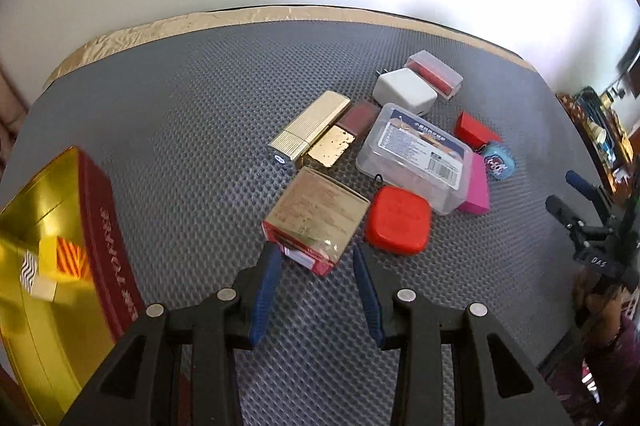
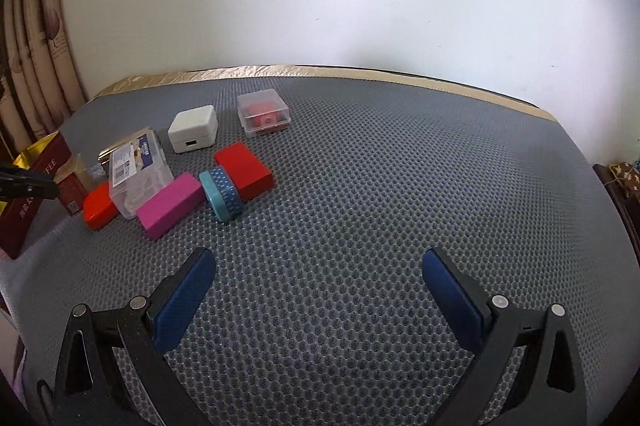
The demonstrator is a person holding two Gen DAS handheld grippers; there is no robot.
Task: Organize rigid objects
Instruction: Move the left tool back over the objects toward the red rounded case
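About a dozen small rigid things lie huddled on the grey dimpled mat of the bench (image 1: 180, 98), not yet sorted, and beside them at the left edge stands an open gold-lined red box (image 1: 60, 246) that I judge to be where they are meant to go, since a couple of small patterned pieces already sit inside it. The left gripper (image 1: 316, 258) hangs just short of a gold-topped carton with red sides (image 1: 316, 214), its blue fingers (image 1: 266, 286) a narrow gap apart with nothing between them; the gap looks set to about the carton's width, which suggests that carton is the next pick. Just right of it lies a red rounded-square case (image 1: 398, 220), touching a clear lidded container with a printed label (image 1: 416, 158), against whose far side rests a pink block (image 1: 478, 186). Farther back are a ribbed gold lighter (image 1: 308, 130), a white charger (image 1: 404, 92) and a small clear case with red inside (image 1: 436, 72). The right gripper (image 2: 320, 290) is held over bare mat, well apart from the pile, fingers spread wide and empty, probably waiting its turn. The teal round thing (image 2: 222, 196) leans against a red block (image 2: 244, 170); what it is I cannot tell. The label print is too small to read, the big box is cut off by the frame, and the carton's near end is partly hidden behind the left fingers.
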